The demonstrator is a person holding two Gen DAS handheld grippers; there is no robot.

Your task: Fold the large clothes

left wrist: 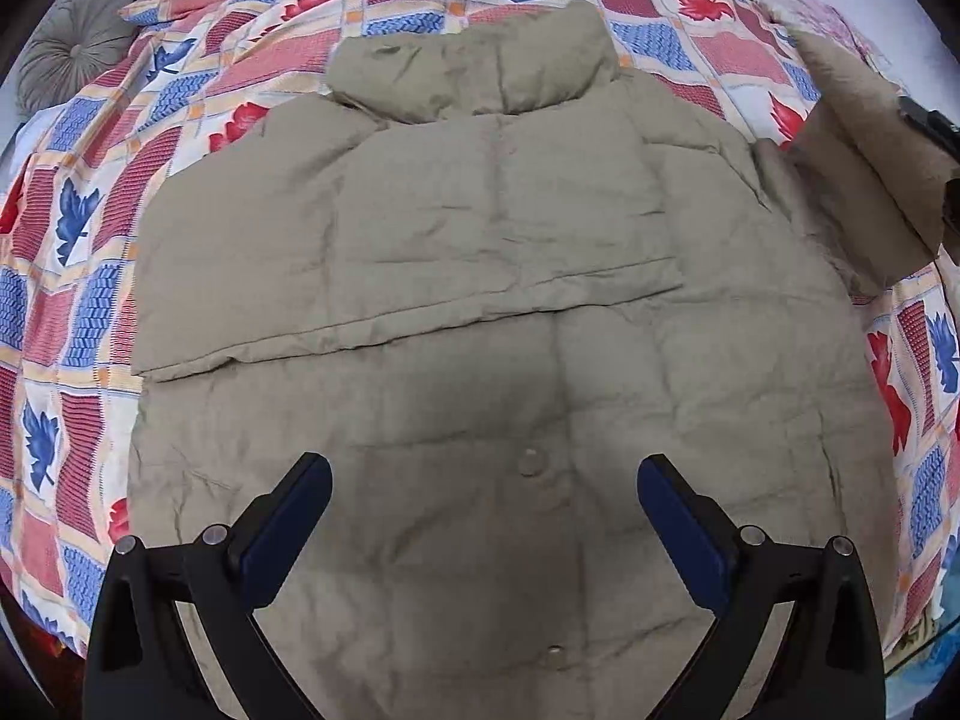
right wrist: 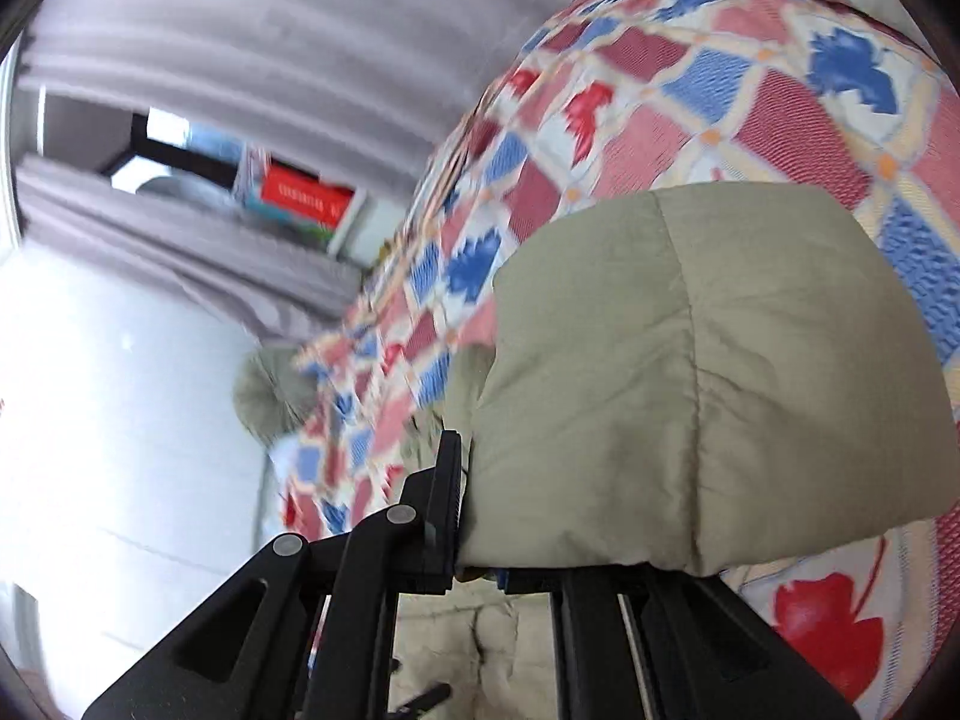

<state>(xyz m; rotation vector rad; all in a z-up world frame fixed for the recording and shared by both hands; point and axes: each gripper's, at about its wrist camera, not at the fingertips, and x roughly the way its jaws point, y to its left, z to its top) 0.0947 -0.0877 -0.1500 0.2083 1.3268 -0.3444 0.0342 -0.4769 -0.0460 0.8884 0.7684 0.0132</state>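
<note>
A khaki padded jacket [left wrist: 492,312] lies flat on the bed, collar at the far side. Its left sleeve is folded across the chest. My left gripper [left wrist: 483,480] is open and empty, hovering over the jacket's lower front near a snap button [left wrist: 531,461]. The jacket's right sleeve [left wrist: 870,180] is lifted off the bed at the right edge. My right gripper [right wrist: 474,516] is shut on that sleeve's cuff [right wrist: 690,384]; the right finger is hidden under the fabric.
A bedspread [left wrist: 90,276] with red and blue leaf squares covers the bed. A grey round cushion [left wrist: 72,54] lies at the far left. Grey curtains [right wrist: 240,30] and a shelf with a red box [right wrist: 306,201] stand beyond the bed.
</note>
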